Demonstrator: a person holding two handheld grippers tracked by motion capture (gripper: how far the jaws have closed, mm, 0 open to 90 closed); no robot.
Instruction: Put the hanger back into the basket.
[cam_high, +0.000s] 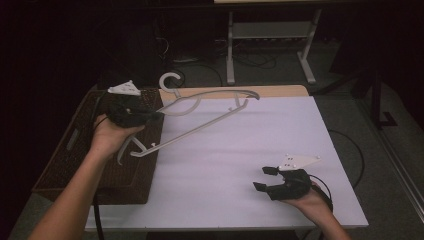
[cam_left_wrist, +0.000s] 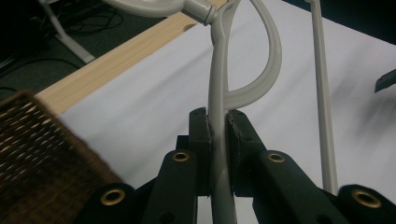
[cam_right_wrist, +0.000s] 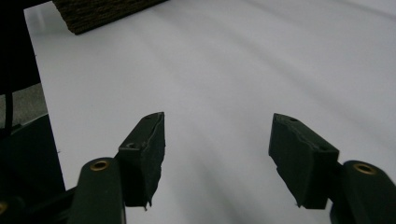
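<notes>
A pale grey plastic clothes hanger (cam_high: 200, 117) hangs in the air over the left part of the white table (cam_high: 240, 150), tilted, hook end toward the back. My left gripper (cam_high: 155, 116) is shut on one of its arms near the hook. In the left gripper view the hanger (cam_left_wrist: 219, 93) runs up between the two black pads (cam_left_wrist: 238, 135), which press on it from both sides. My right gripper (cam_high: 265, 178) rests low over the table's front right, open, with nothing between its fingers (cam_right_wrist: 144, 149).
A dark woven basket (cam_high: 70, 155) lies along the table's left edge, under my left hand. A wooden strip (cam_high: 280, 91) borders the table's far edge. A metal frame (cam_high: 270, 40) and cables stand on the floor behind.
</notes>
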